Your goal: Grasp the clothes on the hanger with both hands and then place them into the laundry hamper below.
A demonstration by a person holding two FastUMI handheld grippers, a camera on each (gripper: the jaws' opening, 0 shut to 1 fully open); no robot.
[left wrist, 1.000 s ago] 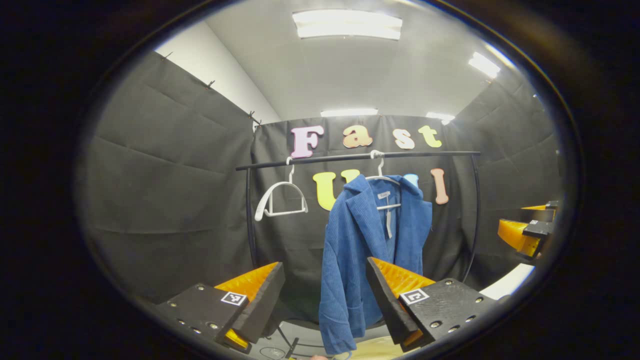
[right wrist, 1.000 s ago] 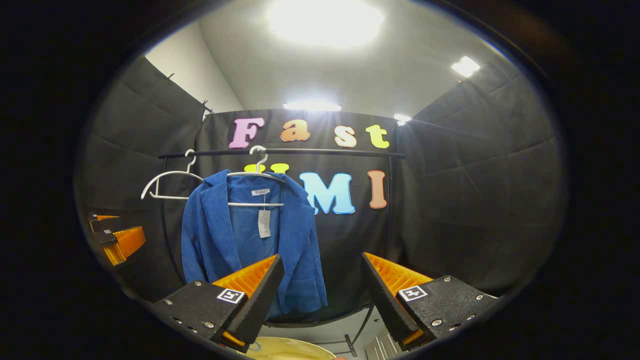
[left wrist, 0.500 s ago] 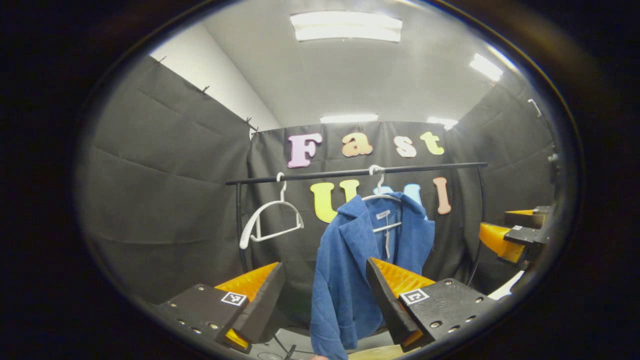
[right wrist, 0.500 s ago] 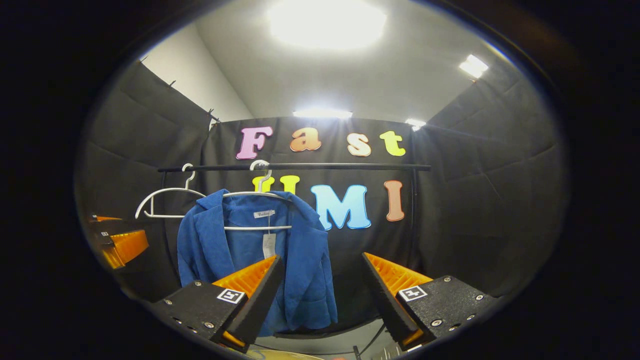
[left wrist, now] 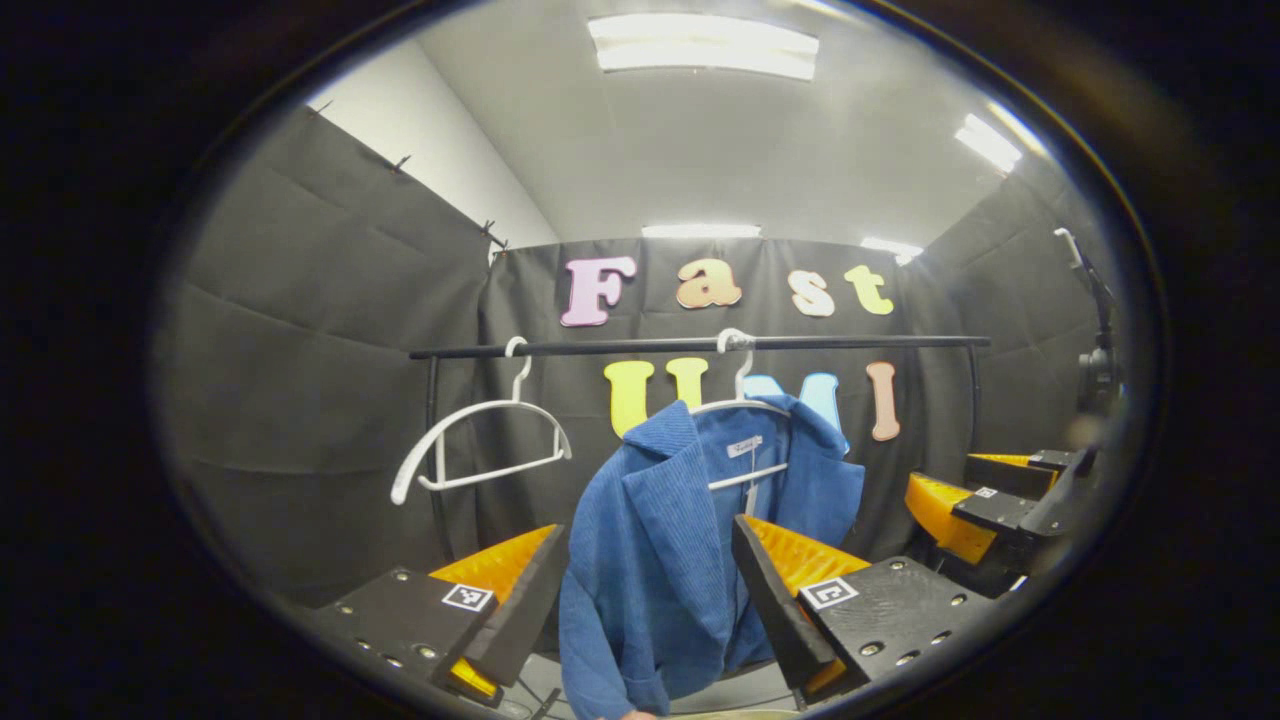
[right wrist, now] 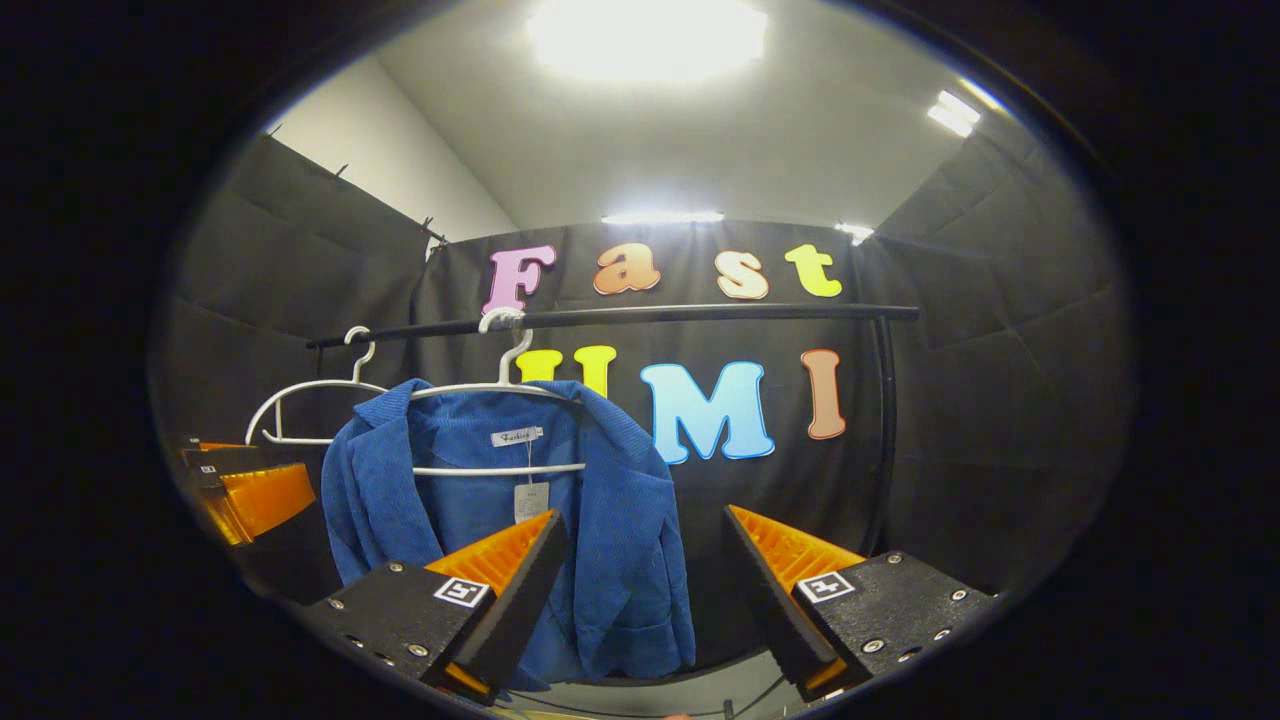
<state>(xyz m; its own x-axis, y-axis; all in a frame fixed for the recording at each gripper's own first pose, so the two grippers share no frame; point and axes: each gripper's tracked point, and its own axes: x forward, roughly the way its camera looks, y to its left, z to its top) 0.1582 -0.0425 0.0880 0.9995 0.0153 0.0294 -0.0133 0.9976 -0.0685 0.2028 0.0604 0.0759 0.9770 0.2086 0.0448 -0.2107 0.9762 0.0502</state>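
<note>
On the black rail, the blue corduroy jacket (left wrist: 665,540) hangs ungrasped from its white hanger (right wrist: 500,395). Your left tool (left wrist: 650,600) and right tool (right wrist: 645,590) gape empty; next, close in on its shoulders.

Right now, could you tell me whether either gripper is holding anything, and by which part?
Nothing is held. The left gripper and the right gripper both have open jaws, short of the blue corduroy jacket on its white hanger.

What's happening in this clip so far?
A person holds two grippers toward a blue corduroy jacket hanging on a white hanger from a black rail. Left gripper and right gripper are open and grip nothing. An empty white hanger hangs beside the jacket.
</note>
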